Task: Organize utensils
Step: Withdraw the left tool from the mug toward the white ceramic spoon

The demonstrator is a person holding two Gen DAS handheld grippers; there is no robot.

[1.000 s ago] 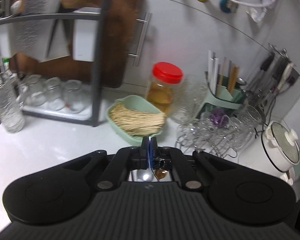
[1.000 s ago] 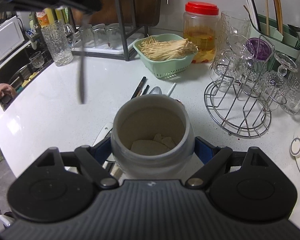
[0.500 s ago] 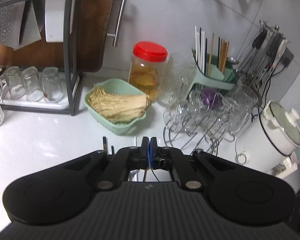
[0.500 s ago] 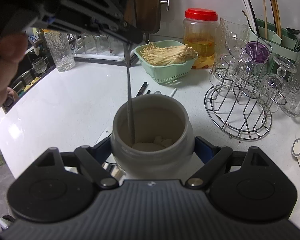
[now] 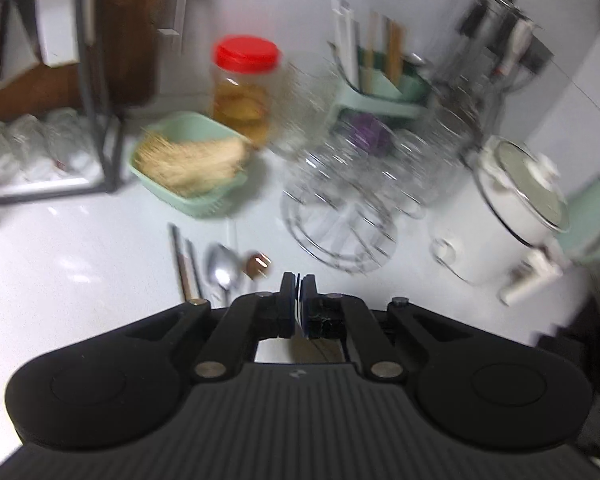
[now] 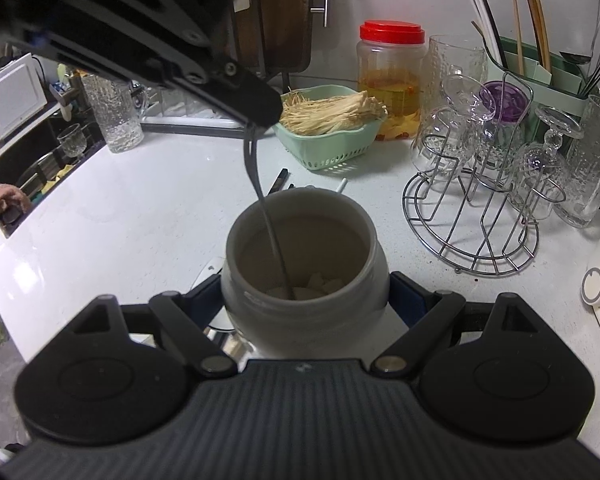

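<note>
Soft, even indoor light fills the kitchen and leaves only faint shadows. The white counter (image 6: 148, 200) throws back pale glare patches on its left side. The left wrist view is smeared by motion blur: the red-lidded jar (image 5: 246, 88) and the wire glass rack (image 5: 340, 216) lose their edges. The right wrist view is sharp. Both views bend strongly at the edges and darken in the corners.

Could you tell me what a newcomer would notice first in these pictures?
Front and centre, the right gripper clamps a pale ceramic jar, and the left gripper lowers a thin metal utensil into it. Behind, a red-lidded jar stands beside a green basket.
</note>
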